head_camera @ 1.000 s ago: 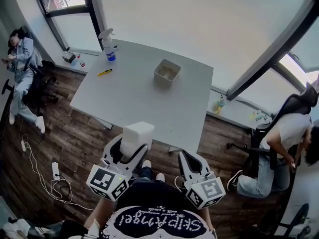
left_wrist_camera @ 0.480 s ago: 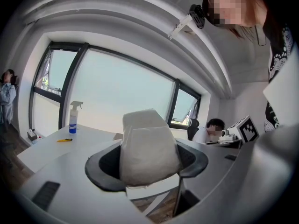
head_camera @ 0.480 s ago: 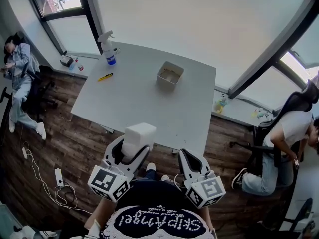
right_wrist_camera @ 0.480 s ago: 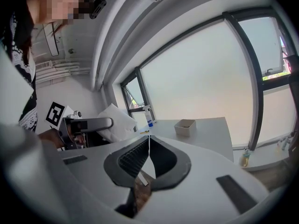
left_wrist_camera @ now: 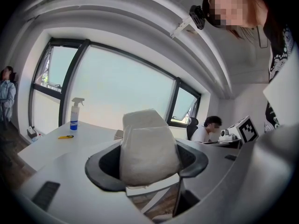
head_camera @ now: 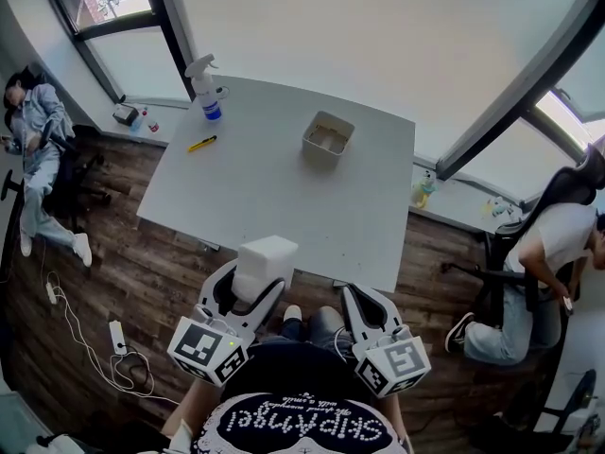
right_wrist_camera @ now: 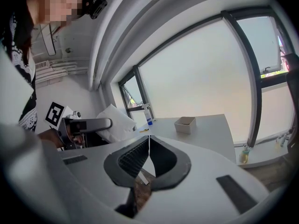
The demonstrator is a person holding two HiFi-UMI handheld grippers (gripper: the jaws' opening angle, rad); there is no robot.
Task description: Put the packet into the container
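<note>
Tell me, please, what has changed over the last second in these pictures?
Almost nothing. The head view drifted a little, so the table and the container sit slightly further right in frame. The left gripper stays shut on the packet, the right gripper stays shut and empty, and the container is untouched.

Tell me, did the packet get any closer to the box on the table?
No. The packet, held by the left gripper, sits at the table's near edge as before, no nearer the box.
</note>
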